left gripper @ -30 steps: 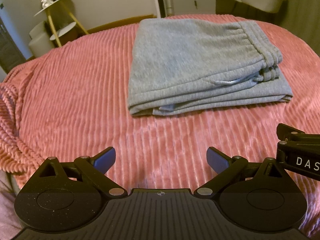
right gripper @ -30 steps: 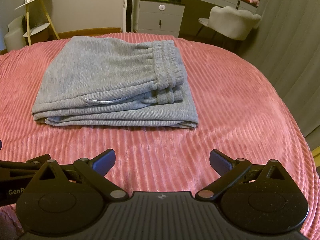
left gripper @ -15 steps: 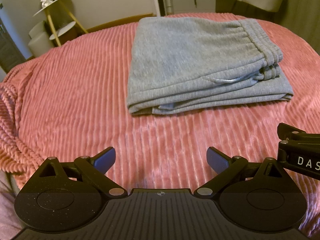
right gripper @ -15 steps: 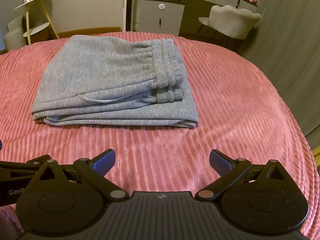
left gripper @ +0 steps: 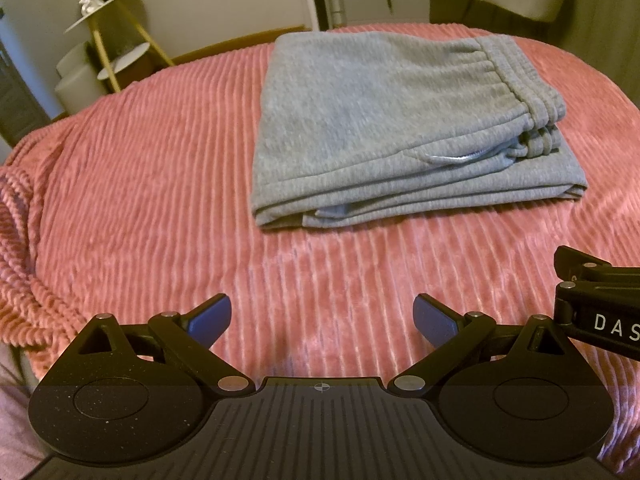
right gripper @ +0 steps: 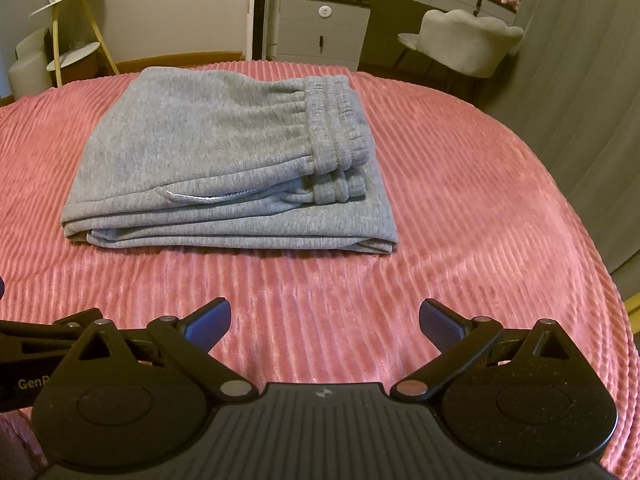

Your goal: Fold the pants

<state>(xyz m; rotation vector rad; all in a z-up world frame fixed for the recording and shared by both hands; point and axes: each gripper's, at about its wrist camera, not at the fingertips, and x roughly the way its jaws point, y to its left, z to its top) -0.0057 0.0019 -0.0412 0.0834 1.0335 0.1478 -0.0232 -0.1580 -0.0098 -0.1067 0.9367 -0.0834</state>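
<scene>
Jaws apart on both tools: the left gripper (left gripper: 322,316) and the right gripper (right gripper: 325,320) each show their blue pads spread wide with nothing between them, poised above bare bedspread on the near side of the bed. They sit side by side, the body of each one showing at the edge of the other's view, and both are well apart from the garment.

The gray sweatpants (right gripper: 228,160) lie farther out on the pink ribbed bedspread (right gripper: 460,208), stacked into a compact rectangle. The elastic waistband (right gripper: 336,128) sits on top along the right edge, with a lower band layer peeking out just beneath it, and the layered fold edges face the near side. A pocket opening (right gripper: 200,199) shows along the near part of the top layer.

Judging by that tidy stack, the folding looks essentially complete, which would explain why the tools are drawn away and empty: nothing needs holding. The layers are fairly square, though the bottom layer juts a little past the waistband at the right, near corner. Any remaining touch would probably be a light smoothing there.

Beyond the far edge of the bed stand a gray drawer unit (right gripper: 324,28) and a pale chair (right gripper: 468,40).
</scene>
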